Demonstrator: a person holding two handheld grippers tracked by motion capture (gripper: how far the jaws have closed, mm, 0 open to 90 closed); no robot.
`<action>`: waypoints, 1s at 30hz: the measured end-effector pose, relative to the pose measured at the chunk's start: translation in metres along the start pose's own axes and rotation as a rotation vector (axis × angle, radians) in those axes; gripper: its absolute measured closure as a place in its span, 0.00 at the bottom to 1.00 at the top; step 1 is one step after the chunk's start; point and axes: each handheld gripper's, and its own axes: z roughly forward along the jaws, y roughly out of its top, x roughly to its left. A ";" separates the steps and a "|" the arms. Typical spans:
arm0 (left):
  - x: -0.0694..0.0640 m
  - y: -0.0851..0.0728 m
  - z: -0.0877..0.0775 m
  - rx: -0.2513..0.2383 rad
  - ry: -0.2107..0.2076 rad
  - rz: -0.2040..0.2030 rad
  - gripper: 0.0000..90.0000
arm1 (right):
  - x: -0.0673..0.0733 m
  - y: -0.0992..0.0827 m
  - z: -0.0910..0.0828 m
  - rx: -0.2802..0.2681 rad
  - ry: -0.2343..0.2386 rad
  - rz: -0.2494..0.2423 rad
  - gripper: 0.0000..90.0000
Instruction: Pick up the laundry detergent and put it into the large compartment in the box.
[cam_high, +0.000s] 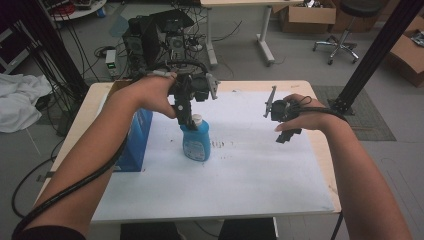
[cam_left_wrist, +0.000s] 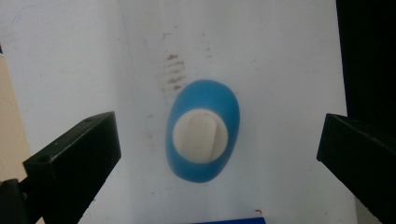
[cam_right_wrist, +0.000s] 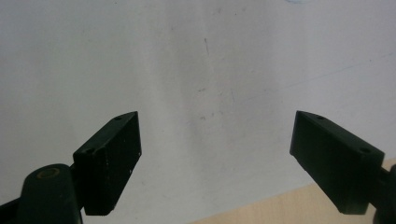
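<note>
1. Bottle (cam_high: 195, 141) upright on sheet (cam_high: 250, 170), left of centre.
2. Box (cam_high: 135, 142) just left of bottle, at sheet's left edge.
3. Left gripper (cam_high: 187, 117) directly above bottle cap (cam_left_wrist: 200, 136), jaws wide either side.
4. Right gripper (cam_high: 285, 122) over sheet's right part, well apart from bottle.
5. Sheet on table (cam_high: 320, 150).

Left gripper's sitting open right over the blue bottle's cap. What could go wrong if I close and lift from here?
1. The blue bottle stands upright and free between wide-open jaws of the left gripper; an uneven close could tip it.
2. Gripping only the white cap may let the bottle swing or slip when lifted.
3. The blue box sits close beside the bottle; a tipped bottle or a low hand could knock it.
</note>
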 end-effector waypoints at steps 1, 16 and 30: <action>0.001 -0.002 0.005 0.004 -0.002 0.004 0.00 | 0.000 0.000 0.001 0.001 0.001 0.001 0.19; 0.004 -0.008 0.028 0.034 -0.014 0.012 0.00 | 0.002 -0.002 0.004 0.005 0.006 0.008 0.19; 0.007 -0.021 0.050 0.013 -0.032 -0.003 0.00 | 0.005 0.005 0.007 0.010 0.008 -0.001 0.19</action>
